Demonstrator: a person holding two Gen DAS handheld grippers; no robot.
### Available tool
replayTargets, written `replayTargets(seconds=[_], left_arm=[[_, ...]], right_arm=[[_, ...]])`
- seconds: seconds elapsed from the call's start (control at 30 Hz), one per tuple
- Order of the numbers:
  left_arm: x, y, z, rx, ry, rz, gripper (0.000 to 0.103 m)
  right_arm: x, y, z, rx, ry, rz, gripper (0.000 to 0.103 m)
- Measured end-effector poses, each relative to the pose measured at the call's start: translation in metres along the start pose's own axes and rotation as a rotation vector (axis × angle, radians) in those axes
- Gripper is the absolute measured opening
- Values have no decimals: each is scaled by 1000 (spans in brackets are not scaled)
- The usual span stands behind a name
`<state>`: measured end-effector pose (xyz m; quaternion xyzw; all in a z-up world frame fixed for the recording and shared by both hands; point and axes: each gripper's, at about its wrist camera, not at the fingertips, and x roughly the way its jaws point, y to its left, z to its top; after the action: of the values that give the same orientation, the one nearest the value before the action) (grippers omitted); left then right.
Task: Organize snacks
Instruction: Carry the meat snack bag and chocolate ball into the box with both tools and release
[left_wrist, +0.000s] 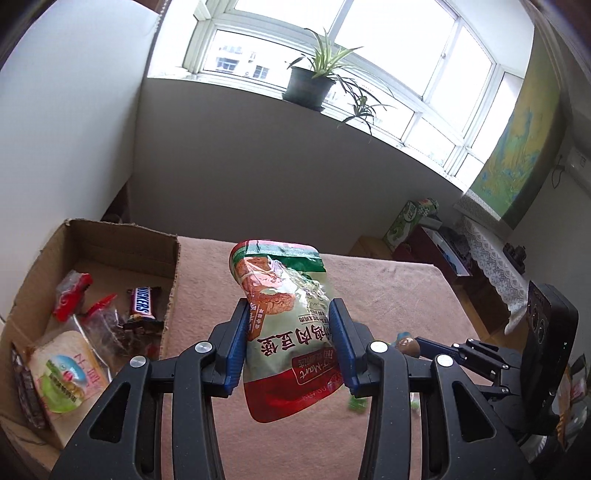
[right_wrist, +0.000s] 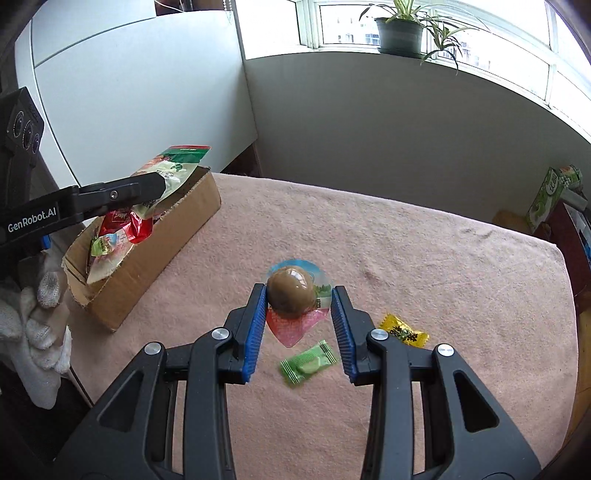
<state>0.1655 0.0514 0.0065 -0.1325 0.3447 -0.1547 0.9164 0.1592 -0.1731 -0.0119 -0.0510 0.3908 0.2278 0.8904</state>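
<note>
Cardboard box (right_wrist: 147, 254) sits at the table's far-left corner on the pink cloth (right_wrist: 406, 240); already holds a few packs incl. a Snickers bar (left_wrist: 142, 304).

Left gripper (left_wrist: 291, 343) is clamped on the green/red snack pouch (left_wrist: 284, 306), pads pressing its sides about mid-height; pouch is off the table, near the box's right wall; right-wrist view puts it about over the box's near end (depth unclear, fisheye). Pouch looks light, soft, crinkly film; will buckle and swing, so a mid-body pinch beats the sealed edges.

Right gripper (right_wrist: 299, 321) is closed on the packed brown egg (right_wrist: 291, 295), lifted above table centre; left pad clearly bears on it, right pad's contact hard to read. Egg prob. firm but squashable, film slick; grip the round bulge, not the flat flange.

Green candy (right_wrist: 308, 363) and yellow candy (right_wrist: 404, 332) lie loose on the cloth toward the near-right; tiny, light, slippery.

Views: left wrist alone shows the box contents; right wrist alone shows both candies sharp plus a white-gloved hand (right_wrist: 40, 325) on the left tool.
</note>
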Motion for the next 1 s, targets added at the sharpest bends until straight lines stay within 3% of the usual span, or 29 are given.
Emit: replayTargets(seconds=[0.4,0.7,0.87,0.93,0.97,1.0], left_arm=[[-41,84,4,-126,-86,131,41],[-50,129,-2,-211,-84,195,41],[-54,145,-3,-250,-84,211,46],[-55,149,-3,-262,-84,207,48],[-56,150,-3,-266,-84,207,50],[-56,151,-2,-268,-82,204,51]], right_arm=[[49,81,63,-59,8,128,37],[94,132,89,-82,45,176,37],[108,144,94,-84,55,180,38],[109,145,95,-81,50,181,53],[109,145,96,-79,43,178,66],[107,144,96,-74,32,175,70]])
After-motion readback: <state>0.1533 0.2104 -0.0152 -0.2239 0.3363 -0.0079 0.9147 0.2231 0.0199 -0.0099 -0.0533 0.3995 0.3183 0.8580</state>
